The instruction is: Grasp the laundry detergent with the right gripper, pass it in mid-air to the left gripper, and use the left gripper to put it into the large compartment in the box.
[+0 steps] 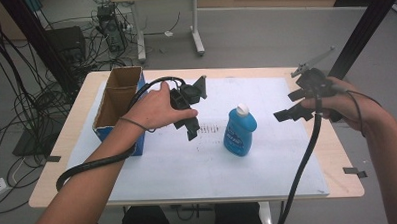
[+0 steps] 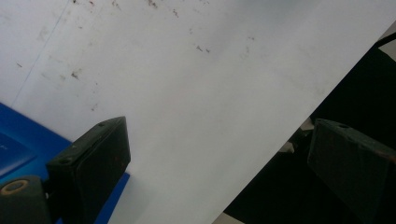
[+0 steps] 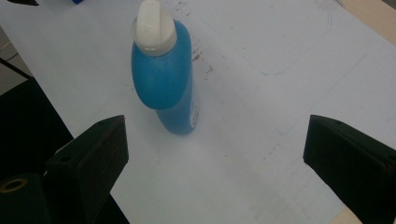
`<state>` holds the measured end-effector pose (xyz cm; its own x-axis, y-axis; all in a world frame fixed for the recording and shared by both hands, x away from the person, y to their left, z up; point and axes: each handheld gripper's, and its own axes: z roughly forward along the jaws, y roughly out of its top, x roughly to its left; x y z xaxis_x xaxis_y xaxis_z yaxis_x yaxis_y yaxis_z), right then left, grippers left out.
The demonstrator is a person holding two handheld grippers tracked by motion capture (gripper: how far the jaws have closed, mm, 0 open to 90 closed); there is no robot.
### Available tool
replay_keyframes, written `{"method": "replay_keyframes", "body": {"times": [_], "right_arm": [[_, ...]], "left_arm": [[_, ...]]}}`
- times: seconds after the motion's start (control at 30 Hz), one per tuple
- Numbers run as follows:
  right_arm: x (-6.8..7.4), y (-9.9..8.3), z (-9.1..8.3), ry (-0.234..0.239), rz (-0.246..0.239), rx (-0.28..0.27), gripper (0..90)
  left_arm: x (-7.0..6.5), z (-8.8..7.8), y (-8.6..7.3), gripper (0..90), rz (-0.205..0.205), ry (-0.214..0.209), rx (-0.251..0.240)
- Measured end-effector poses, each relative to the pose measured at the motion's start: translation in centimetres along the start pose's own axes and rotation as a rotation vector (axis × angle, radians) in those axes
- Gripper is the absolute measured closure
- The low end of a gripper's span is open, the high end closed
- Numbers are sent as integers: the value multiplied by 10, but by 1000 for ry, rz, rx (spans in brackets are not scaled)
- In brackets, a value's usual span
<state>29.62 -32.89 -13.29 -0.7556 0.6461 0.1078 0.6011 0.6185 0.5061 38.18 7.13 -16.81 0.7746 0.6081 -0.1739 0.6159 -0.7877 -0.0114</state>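
So the blue bottle [image 1: 239,131] with the white cap [image 1: 242,109] is standing upright on the white sheet [image 1: 268,169] that's covering most of the worktop [image 1: 340,152], pretty much in the middle, a little right of centre. In the right gripper view the bottle [image 3: 167,74] is sitting ahead of the jaws and off toward the left one, and nothing is touching it. There's a printed label on its side, but it's too blurry for me to read.

The right gripper [image 1: 292,107] is hovering to the right of the bottle, near it but apart, with the jaws spread wide and nothing between them, so it's fully released. The person's right hand [image 1: 344,104] is wrapping around its body, and the cable is trailing down toward the near edge.

The left gripper [image 1: 191,123] is hanging on the other side, left of the bottle and a bit farther from it. In its own view the jaws are standing wide apart over bare white sheet, holding nothing. The left hand [image 1: 156,109] is gripping it from the left.

Just left of that hand, an open cardboard box [image 1: 117,97] with blue sides is sitting on the left part of the worktop. I think it's empty, but the high view is looking in at an angle, so I can't see the bottom properly.

The sheet is looking a bit grubby with small dark specks around the bottle.
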Motion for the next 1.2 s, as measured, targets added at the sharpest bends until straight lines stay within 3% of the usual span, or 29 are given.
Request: {"method": "replay_keyframes", "body": {"times": [0.4, 1.2], "right_arm": [[5, -17, 6, 1, 11, 0, 58], [36, -34, 18, -40, -17, -16, 61]], "left_arm": [[0, 3, 0, 63, 3, -4, 4], [-2, 3, -1, 64, 7, -7, 2]]}}
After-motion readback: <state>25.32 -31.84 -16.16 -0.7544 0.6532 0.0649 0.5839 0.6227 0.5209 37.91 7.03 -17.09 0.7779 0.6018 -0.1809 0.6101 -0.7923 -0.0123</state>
